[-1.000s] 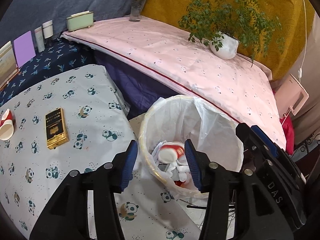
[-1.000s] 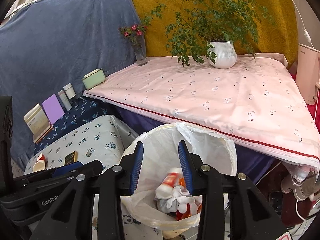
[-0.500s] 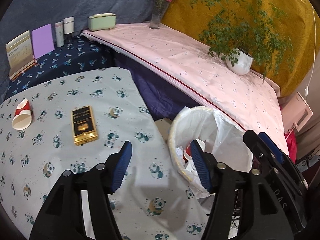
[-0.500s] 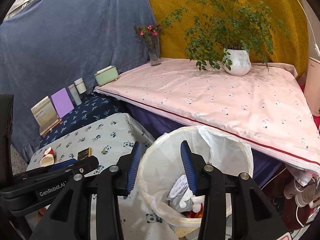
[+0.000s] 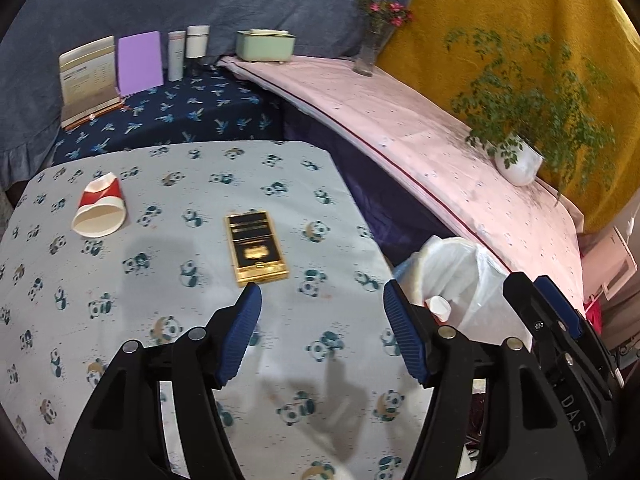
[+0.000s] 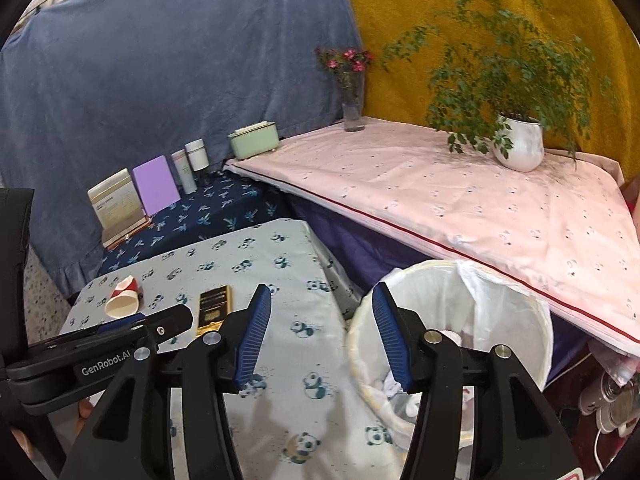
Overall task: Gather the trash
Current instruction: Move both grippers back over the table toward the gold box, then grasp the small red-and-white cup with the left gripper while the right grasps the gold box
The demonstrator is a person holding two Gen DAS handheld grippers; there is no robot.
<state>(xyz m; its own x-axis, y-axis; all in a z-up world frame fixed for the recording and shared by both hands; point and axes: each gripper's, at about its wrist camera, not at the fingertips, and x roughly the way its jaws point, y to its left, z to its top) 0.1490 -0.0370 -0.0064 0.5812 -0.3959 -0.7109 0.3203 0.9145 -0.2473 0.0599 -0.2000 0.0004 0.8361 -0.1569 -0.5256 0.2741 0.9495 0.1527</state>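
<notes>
A crushed red and white paper cup (image 5: 99,209) lies on its side at the far left of the panda-print table (image 5: 168,312); it also shows in the right wrist view (image 6: 123,299). A gold and black box (image 5: 256,247) lies mid-table, also in the right wrist view (image 6: 213,309). A white-lined trash bin (image 6: 460,320) with trash inside stands off the table's right edge, also in the left wrist view (image 5: 456,280). My left gripper (image 5: 322,334) is open and empty above the table, just short of the box. My right gripper (image 6: 318,332) is open and empty over the table's right edge.
A pink-covered shelf (image 6: 460,196) with a potted plant (image 6: 518,142), a flower vase (image 6: 354,108) and a green box (image 6: 255,140) runs behind the bin. A dark blue ledge (image 5: 168,116) holds cards and bottles. Plugs and cables (image 6: 608,396) lie right of the bin.
Both grippers have swung left, away from above the bin and over the table. The cup and gold box are now closer in view. Both jaws stayed open and empty.
</notes>
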